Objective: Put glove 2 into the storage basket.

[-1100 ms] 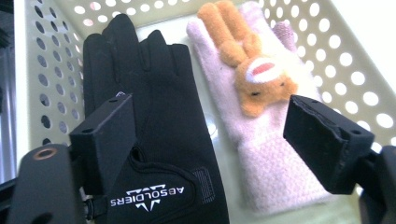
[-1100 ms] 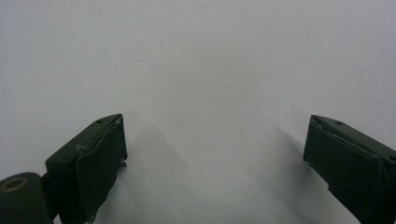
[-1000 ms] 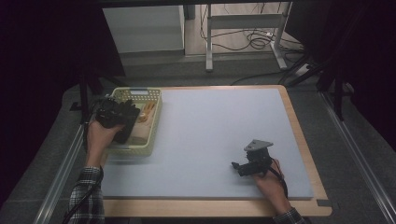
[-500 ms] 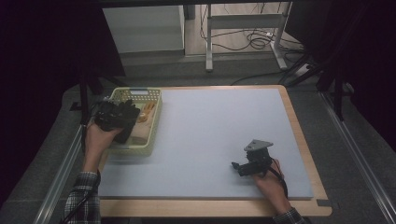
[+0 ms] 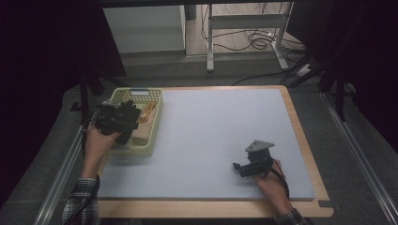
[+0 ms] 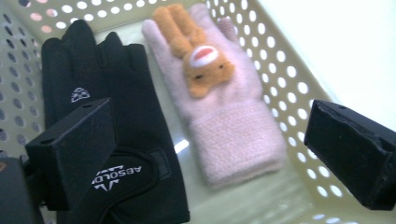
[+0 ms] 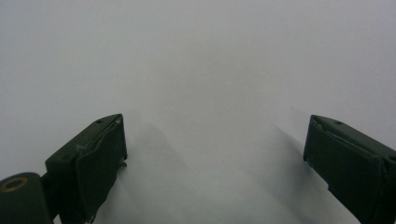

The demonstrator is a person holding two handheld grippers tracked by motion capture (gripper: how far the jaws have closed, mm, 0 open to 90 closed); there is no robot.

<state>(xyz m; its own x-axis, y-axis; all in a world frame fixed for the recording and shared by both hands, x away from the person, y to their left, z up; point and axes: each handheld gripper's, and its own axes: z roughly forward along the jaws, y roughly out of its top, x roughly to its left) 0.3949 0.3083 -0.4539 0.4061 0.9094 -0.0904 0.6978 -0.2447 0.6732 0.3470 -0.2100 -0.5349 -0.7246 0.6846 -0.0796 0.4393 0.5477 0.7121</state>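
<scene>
Left gripper (image 6: 210,154) hovers inside the basket (image 6: 289,70) at the desk's (image 5: 225,131) left edge, fingers (image 6: 70,149) spread wide, nothing between them. Two gloves lie flat on the basket floor: black glove (image 6: 116,140) under the left finger, pink glove (image 6: 224,112) with an orange animal face in the gap between the fingers, cuff toward the camera.

Right gripper (image 5: 251,164) rests on the bare desk, near the front right; fingers (image 7: 93,163) open, empty.

Judgement: step in hand is picking a glove out, likely the pink one.
- Lower straight down over the knit cuff, the thickest part.
- Keep the left finger off the black glove, so it does not lift too.
- Clear the basket wall on the right before closing.
</scene>
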